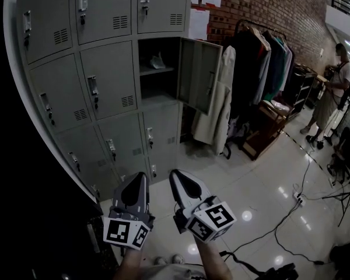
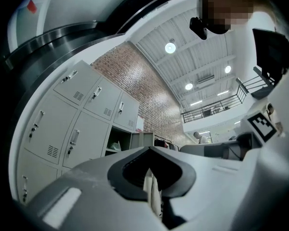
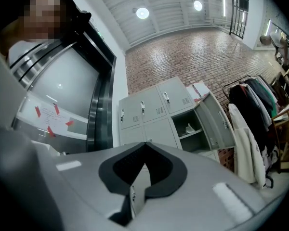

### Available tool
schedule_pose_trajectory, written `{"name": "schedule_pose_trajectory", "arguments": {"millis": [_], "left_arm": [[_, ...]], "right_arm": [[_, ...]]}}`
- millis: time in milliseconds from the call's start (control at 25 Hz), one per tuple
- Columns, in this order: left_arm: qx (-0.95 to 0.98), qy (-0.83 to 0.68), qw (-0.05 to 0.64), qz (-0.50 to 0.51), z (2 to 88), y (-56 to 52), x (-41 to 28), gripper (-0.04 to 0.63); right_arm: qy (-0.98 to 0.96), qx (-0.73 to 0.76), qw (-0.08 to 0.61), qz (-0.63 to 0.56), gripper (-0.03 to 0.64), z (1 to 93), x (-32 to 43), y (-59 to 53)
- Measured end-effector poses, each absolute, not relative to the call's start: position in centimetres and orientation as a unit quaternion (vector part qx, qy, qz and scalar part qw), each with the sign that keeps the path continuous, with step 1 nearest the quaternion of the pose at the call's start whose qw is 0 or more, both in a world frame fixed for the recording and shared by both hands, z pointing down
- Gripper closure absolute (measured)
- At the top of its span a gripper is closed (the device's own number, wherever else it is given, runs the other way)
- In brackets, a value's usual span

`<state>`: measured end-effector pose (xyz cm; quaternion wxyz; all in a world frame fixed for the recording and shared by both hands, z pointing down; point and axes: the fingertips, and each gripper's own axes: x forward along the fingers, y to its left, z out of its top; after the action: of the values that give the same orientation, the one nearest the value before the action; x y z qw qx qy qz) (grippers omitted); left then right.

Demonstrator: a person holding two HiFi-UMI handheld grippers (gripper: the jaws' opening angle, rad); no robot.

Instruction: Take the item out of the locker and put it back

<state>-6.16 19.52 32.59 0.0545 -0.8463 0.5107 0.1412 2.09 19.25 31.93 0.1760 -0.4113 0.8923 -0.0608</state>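
A small pale crumpled item (image 1: pixel 157 61) is seen lying on the thin grey metal shelf (image 1: pixel 166 70) in the upper part of the open locker compartment (image 1: pixel 158 89), toward the back. Its material cannot be made out at this range. From its slumped, creased outline it is judged to be soft and light, perhaps cloth or plastic film. It is likely to give under the pads rather than resist them. A pinch on a raised fold near its middle is judged the safest hold, since an edge could slide out or drag along the smooth shelf.

The compartment belongs to a tall bank of grey sheet-metal lockers (image 1: pixel 99 80) with louvred vents and upright handles. Its flat grey door (image 1: pixel 199 74) is swung out to the right, so the opening is left unobstructed. A long cream coat (image 1: pixel 220 107) is draped just beside that door, and dark garments are hung on a clothes rack (image 1: pixel 262 54) before a red brick wall (image 1: pixel 274 10). The floor of glossy white tiles (image 1: pixel 262 174) is crossed by black cables.

The left gripper (image 1: pixel 143 177) and the right gripper (image 1: pixel 175 175) are held side by side, well apart from the compartment. Each is clenched on nothing, its grey jaws meeting at the tips.
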Motion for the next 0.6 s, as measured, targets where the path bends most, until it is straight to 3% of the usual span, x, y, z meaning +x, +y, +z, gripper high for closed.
{"name": "schedule_pose_trajectory", "arguments": {"millis": [600], "left_arm": [[-0.848,0.506,0.059,0.144,32.2,20.5,-7.2,0.591]], "right_arm": [[0.888,-0.417,0.185,-0.061,0.615,31.2,1.4,20.3]]}}
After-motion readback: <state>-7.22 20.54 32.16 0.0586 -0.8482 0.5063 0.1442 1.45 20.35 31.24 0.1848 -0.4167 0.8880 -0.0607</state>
